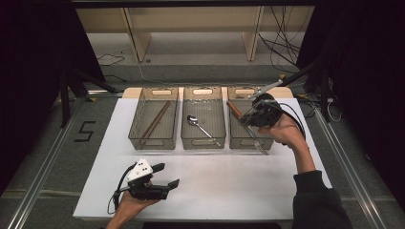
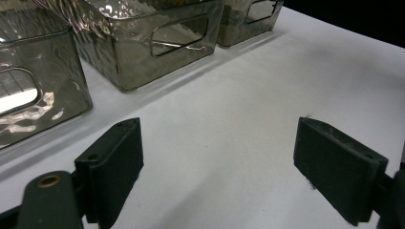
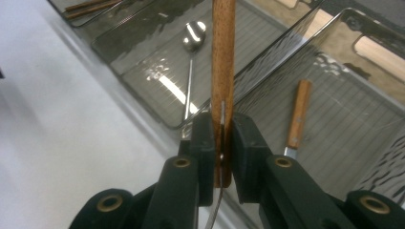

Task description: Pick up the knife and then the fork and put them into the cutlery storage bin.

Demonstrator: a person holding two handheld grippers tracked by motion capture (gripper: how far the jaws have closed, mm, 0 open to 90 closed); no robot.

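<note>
**Held knife above the right-hand bin: long axis against bin axis**

The right gripper (image 3: 222,143) has its jaws drawn narrow onto a wooden-handled table knife (image 3: 223,62), clamped near the junction of brown handle and metal blade. In the right gripper view the handle runs straight up and away from the jaws, in line with them, while the thin blade edge passes down between the pads toward the camera. In the high view the same gripper (image 1: 253,117) hangs over the rightmost of three smoked, translucent plastic bins (image 1: 250,143); the metal blade projects past the bin's near rim toward the white worktop (image 1: 215,186).

Inside that bin lies a second wooden-handled knife (image 3: 297,119), flat on the ribbed floor, its long axis roughly along the bin's length. The held knife lies at a slant to that axis and crosses the near rim, so the deciding relation is one of angle: judged from these views, the knife must be brought parallel to the bin's long side and wholly within its walls before it can lie flat.

The middle bin holds a metal spoon (image 1: 199,126); the left bin holds a pair of brown chopsticks (image 1: 155,121).

The left gripper (image 1: 167,176), jaws spread wide and empty, rests low over the near worktop, well apart from the bins; the right hand is the nearer one.
</note>
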